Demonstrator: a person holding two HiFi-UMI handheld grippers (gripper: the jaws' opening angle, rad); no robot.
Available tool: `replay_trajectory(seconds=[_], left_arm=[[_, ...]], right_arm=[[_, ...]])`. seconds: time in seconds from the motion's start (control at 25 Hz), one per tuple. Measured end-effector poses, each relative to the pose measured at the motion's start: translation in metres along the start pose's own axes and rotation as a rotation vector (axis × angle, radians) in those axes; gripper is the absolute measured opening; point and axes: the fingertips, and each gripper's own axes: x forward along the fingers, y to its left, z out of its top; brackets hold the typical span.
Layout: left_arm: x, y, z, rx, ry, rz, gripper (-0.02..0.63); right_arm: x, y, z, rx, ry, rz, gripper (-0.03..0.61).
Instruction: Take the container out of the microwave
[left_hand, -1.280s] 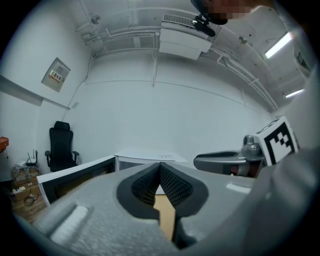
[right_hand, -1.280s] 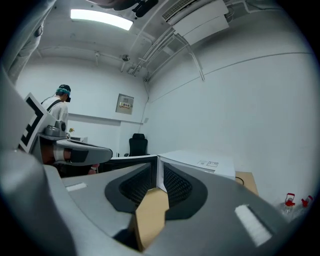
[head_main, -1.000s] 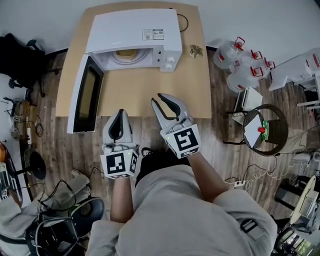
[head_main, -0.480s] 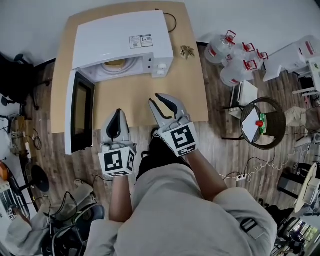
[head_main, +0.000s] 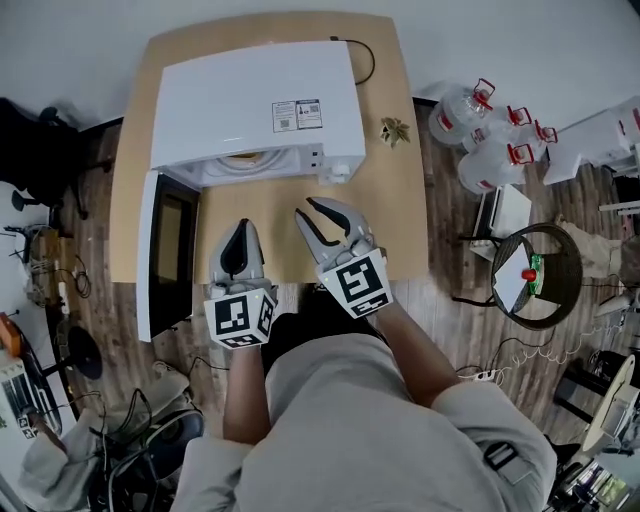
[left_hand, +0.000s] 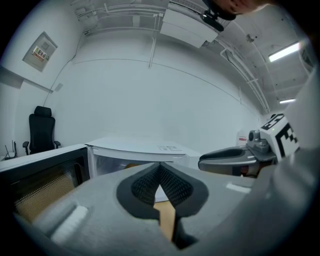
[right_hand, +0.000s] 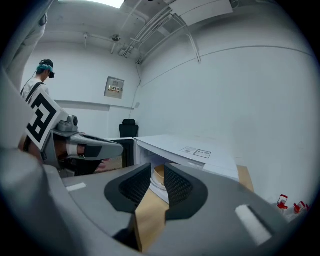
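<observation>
A white microwave (head_main: 255, 100) stands on a wooden table (head_main: 395, 205) with its door (head_main: 170, 250) swung open to the left. Inside it, a tan container (head_main: 243, 158) rests on the white turntable; only its front edge shows in the head view. Through the right gripper view the container (right_hand: 159, 173) appears in the gap between the jaws, well ahead of them. My left gripper (head_main: 239, 232) hovers over the table's front edge, shut with nothing in it. My right gripper (head_main: 316, 212) sits beside it, open and empty, pointing at the microwave's opening.
A small dried plant piece (head_main: 395, 130) lies on the table right of the microwave. Water jugs (head_main: 490, 130) and a round wire stool (head_main: 540, 275) stand on the floor to the right. A black office chair (head_main: 40, 130) is at the left.
Both grippers have come forward over the table's front edge, closer to the open microwave. The left one stays shut and the right one stays open.
</observation>
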Motion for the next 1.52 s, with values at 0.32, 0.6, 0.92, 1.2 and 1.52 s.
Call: replay_trajectory(seconds=[0.32,0.6,0.92,1.2,1.52], left_arm=[[0.019,0.030,-0.039,-0.020,0.069,0.084,0.002],[0.036,0.055,-0.063,-0.043,0.111,0.093,0.002],[0.051,0.081,-0.074,-0.033,0.148,0.077,0.002],[0.061,0.094,-0.086,-0.042,0.189,0.057,0.002],[0.064,0.107,-0.095,-0.059,0.222,0.059,0.002]], right_arm=[[0.046,-0.002,-0.031,-0.013,0.081,0.078,0.100],[0.091,0.007,-0.050,-0.027,0.134,0.116,0.100],[0.139,0.011,-0.065,-0.053,0.185,0.117,0.100],[0.177,0.013,-0.074,-0.119,0.241,0.116,0.100],[0.216,0.007,-0.082,-0.173,0.281,0.101,0.100]])
